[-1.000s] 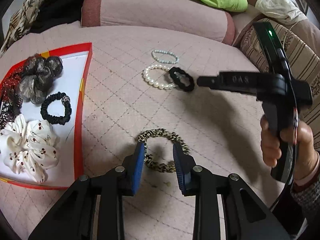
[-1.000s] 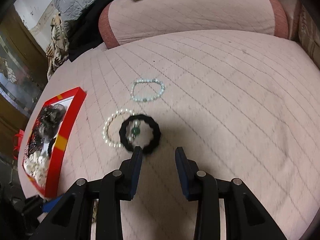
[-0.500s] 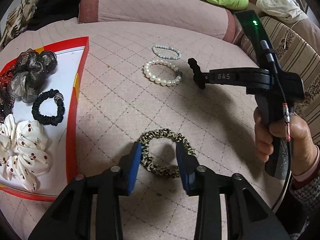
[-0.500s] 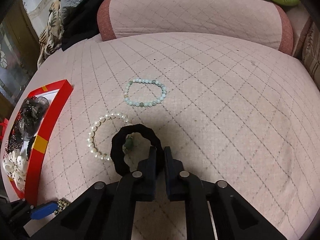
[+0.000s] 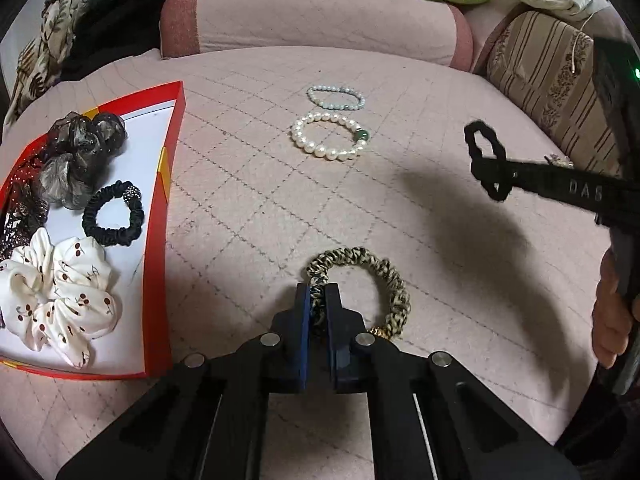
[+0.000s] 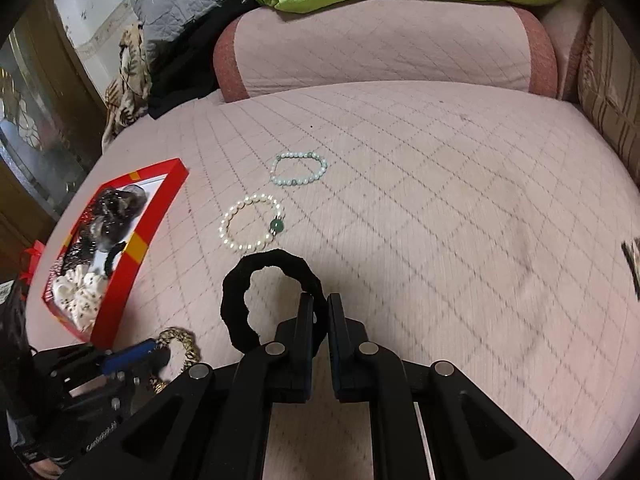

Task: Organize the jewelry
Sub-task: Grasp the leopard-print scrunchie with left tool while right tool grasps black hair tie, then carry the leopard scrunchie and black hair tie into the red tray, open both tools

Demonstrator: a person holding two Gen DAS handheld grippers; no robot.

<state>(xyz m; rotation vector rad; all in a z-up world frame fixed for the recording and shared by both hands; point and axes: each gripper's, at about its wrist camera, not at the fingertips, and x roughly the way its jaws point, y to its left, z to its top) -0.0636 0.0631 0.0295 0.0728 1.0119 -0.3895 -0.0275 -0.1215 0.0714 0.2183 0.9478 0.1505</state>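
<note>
**Two hair ties gripped, a red tray waiting at the left**

At the far left of the left wrist view, a shallow red-rimmed tray (image 5: 176, 160) is set on a pink quilted cushion (image 5: 248, 216). Hair accessories are already gathered in it: a sheer dark scrunchie (image 5: 76, 160), a black scrunchie (image 5: 114, 216) and a white cherry-print scrunchie (image 5: 60, 296). This is judged to be the collecting place for the soft items.

Toward the middle, near the bottom edge, the left gripper (image 5: 318, 312) is seen with its jaws just closed; the near side of a leopard-print hair tie (image 5: 384, 280) is pinched between the blue pads, while the rest of the loop is still lying on the cushion. The hold on one edge is presumably meant to let the loop be lifted and carried to the tray.

Farther back in the centre, a white pearl bracelet (image 5: 328, 140) with one green bead and a pale green bead bracelet (image 5: 336, 96) are left side by side, untouched.

At the right, the right gripper (image 6: 318, 316) is closed on a black hair tie (image 6: 256, 272), which is held clear of the cushion; in the left view its loop dangles from the jaw tips. Part of a hand (image 5: 612, 320) is seen on the handle.
</note>
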